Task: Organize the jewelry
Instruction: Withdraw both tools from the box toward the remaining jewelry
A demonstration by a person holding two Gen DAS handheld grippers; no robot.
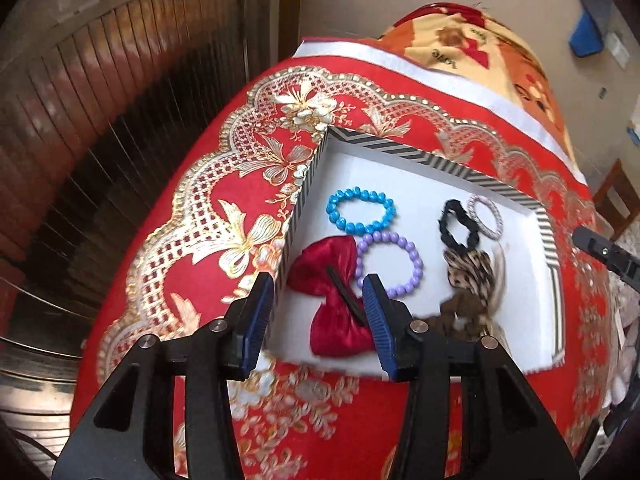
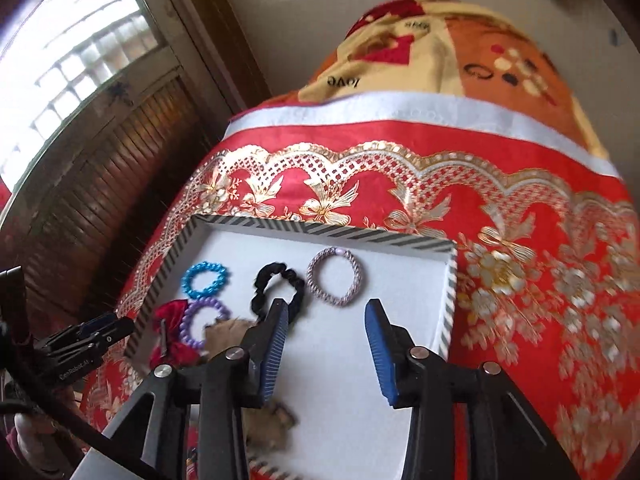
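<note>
A white tray with a striped rim point(image 1: 394, 151) point(image 2: 332, 231) lies on the red cloth. In it are a blue bead bracelet point(image 1: 361, 216) point(image 2: 204, 279), a purple bead bracelet point(image 1: 390, 264) point(image 2: 205, 321), a red satin bow point(image 1: 332, 304) point(image 2: 173, 336), a black scrunchie point(image 1: 460, 224) point(image 2: 276, 288), a grey braided hair tie point(image 1: 486, 215) point(image 2: 334, 282) and a blurred leopard-print bow point(image 1: 472, 280) point(image 2: 232, 330). My left gripper point(image 1: 318, 286) is open over the red bow, holding nothing. My right gripper point(image 2: 327, 312) is open above the tray's bare floor, empty.
The tray sits on a red and gold embroidered tablecloth point(image 1: 224, 216) point(image 2: 520, 248). A patterned blanket point(image 1: 472, 48) point(image 2: 440, 60) lies beyond it. A wooden shutter door point(image 1: 100, 120) point(image 2: 100, 168) stands to the left. The right gripper shows at the left wrist view's edge point(image 1: 600, 250).
</note>
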